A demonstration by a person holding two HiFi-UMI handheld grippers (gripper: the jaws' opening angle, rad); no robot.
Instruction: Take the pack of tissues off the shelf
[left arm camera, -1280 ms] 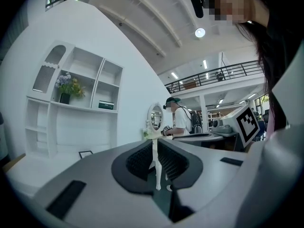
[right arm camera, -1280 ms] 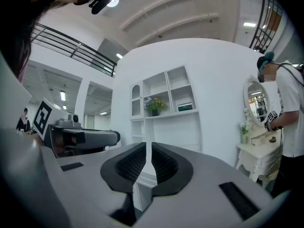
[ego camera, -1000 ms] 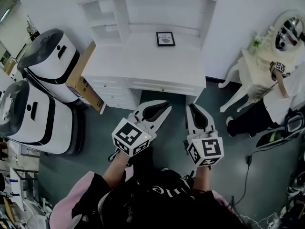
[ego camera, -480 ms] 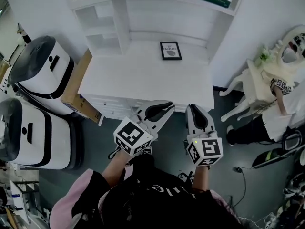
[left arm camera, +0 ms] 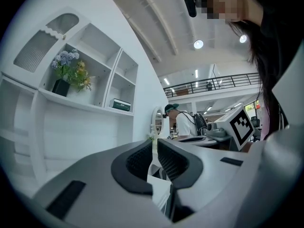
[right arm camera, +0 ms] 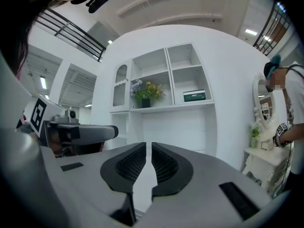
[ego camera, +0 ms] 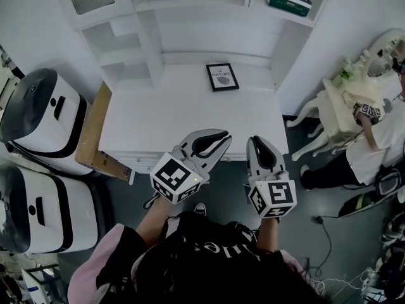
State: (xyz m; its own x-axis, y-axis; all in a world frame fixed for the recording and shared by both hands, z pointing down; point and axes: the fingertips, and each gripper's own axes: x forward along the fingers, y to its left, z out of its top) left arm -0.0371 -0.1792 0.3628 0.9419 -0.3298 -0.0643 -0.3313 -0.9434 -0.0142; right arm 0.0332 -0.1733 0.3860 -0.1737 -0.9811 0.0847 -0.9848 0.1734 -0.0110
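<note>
The pack of tissues (ego camera: 288,0) is a dark green box lying in the upper right compartment of the white shelf unit (ego camera: 145,30). It also shows in the left gripper view as the tissue pack (left arm camera: 120,105) and in the right gripper view as the tissue pack (right arm camera: 195,96). My left gripper (ego camera: 218,135) and right gripper (ego camera: 258,143) are held side by side over the desk's front edge, pointing level toward the shelves, well short of the pack. Both are shut with nothing between the jaws, as seen at the left gripper (left arm camera: 154,144) and the right gripper (right arm camera: 148,148).
A framed picture (ego camera: 222,77) stands at the back of the white desk (ego camera: 152,119). A vase of flowers (right arm camera: 146,93) sits in the shelf compartment left of the tissues. White machines (ego camera: 38,113) and a cardboard box (ego camera: 93,132) stand left; a white ornate table (ego camera: 338,103) and a person (ego camera: 380,132) are right.
Both grippers have come forward together from over the floor to the desk's front edge. The shelves and the tissue pack have come further into the head view.
</note>
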